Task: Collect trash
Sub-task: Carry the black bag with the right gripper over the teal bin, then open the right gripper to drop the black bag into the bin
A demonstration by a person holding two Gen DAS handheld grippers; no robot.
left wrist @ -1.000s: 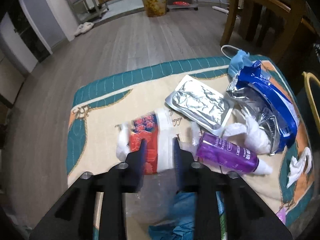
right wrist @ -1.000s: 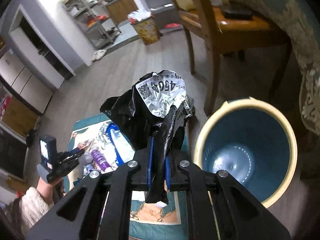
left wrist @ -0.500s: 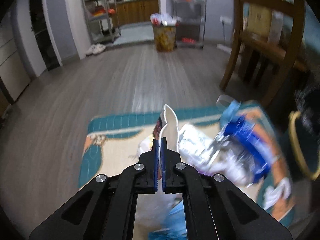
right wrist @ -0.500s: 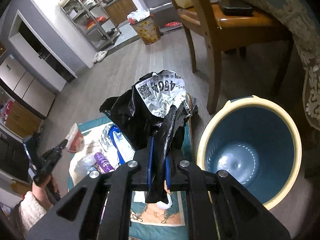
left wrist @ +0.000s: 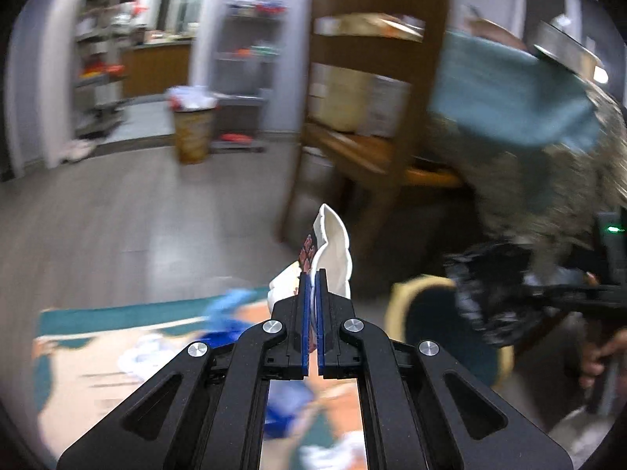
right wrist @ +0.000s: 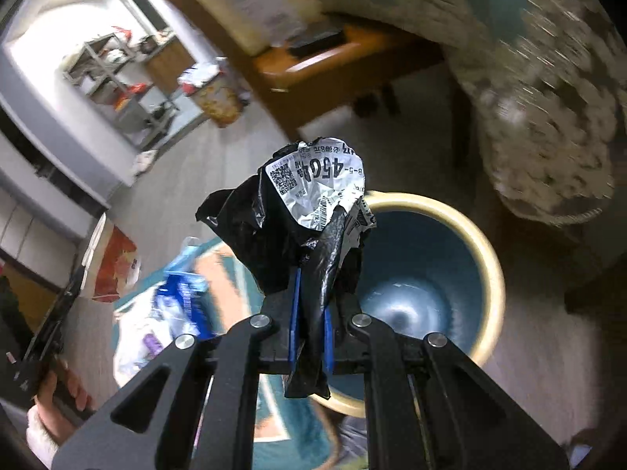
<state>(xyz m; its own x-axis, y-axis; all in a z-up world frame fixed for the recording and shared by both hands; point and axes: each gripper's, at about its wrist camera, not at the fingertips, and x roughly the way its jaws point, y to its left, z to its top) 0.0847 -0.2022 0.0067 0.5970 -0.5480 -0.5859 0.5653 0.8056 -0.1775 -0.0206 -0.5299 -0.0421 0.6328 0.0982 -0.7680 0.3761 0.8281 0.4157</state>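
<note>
A wooden chair [left wrist: 376, 125] stands just behind the bin [right wrist: 462, 235].

1. The left gripper [left wrist: 311, 278] is seen from its own wrist camera with the jaws drawn together, the blue pads nearly meeting, and is angled downward.
2. The left gripper is also seen at the left edge of the right wrist view, where it is gripped from below by the person's left hand [right wrist: 62, 395], a pale cuff showing at the wrist.
3. The right gripper [right wrist: 311, 290] is held with its jaws close together and is tipped steeply down.
4. The right hand [left wrist: 601, 356] is glimpsed, blurred, at the right edge of the left wrist view, wrapped round its gripper's handle.
</note>
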